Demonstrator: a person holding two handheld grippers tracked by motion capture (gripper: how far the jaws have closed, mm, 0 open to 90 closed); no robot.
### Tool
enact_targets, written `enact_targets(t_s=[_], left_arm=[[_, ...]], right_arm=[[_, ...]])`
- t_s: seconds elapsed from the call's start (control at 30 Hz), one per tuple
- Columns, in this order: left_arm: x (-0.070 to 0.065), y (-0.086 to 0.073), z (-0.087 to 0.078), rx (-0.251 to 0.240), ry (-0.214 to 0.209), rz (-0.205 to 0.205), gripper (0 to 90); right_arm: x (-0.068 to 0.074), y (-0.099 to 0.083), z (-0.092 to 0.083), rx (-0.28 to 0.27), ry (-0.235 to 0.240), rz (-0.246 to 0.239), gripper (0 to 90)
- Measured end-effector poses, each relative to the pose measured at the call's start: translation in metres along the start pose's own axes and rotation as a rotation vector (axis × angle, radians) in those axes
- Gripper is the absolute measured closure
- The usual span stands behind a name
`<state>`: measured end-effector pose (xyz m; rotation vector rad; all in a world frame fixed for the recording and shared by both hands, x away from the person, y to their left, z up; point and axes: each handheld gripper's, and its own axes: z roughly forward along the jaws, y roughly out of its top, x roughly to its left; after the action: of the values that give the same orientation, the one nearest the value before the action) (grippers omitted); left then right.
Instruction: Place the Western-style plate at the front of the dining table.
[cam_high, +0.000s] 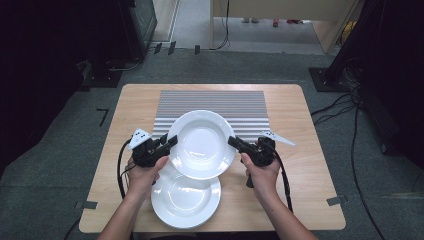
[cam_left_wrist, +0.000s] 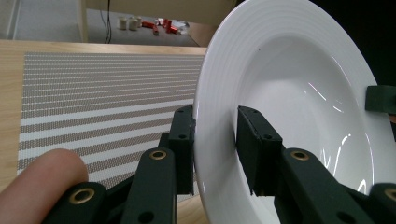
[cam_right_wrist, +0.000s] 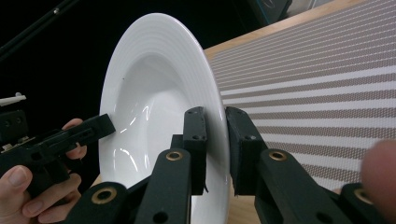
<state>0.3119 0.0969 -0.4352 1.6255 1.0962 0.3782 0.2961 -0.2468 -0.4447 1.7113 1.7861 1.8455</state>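
A white deep plate (cam_high: 201, 144) hangs above the table, held by its rim on both sides. My left gripper (cam_high: 172, 141) is shut on its left rim, and in the left gripper view the pads (cam_left_wrist: 254, 144) pinch the plate's edge (cam_left_wrist: 205, 93). My right gripper (cam_high: 233, 142) is shut on the right rim, its pads (cam_right_wrist: 198, 140) clamped on the plate (cam_right_wrist: 154, 93). A second white plate (cam_high: 186, 199) lies on the table below, partly hidden by the lifted one. Behind lies a striped placemat (cam_high: 212, 102).
The wooden table (cam_high: 300, 150) has bare wood at its left and right sides. The striped placemat (cam_left_wrist: 102, 93) (cam_right_wrist: 308, 84) covers its far middle. Cables (cam_high: 345, 107) run over the grey floor to the right, and dark equipment stands at both far corners.
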Motion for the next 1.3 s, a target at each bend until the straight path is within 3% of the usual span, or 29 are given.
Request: enact_targets(t_s=[0.4,0.77,0.93,1.3], left_arm=[[0.011,0.019,0.033,0.036,-0.003,-0.025,68.9],[0.023,0.035,0.069,0.076,0.033,-0.021,68.0],[0.031,0.04,0.089,0.092,0.034,-0.041,67.9],[0.052,0.038,0.132,0.186,0.061,-0.107,66.5]], right_arm=[[-0.017,0.021,0.014,0.009,-0.023,0.011,80.0],[-0.036,0.041,0.038,0.013,-0.06,0.028,79.4],[-0.051,0.051,0.05,0.013,-0.078,0.063,79.6],[-0.074,0.059,0.077,0.031,-0.129,0.115,80.0]])
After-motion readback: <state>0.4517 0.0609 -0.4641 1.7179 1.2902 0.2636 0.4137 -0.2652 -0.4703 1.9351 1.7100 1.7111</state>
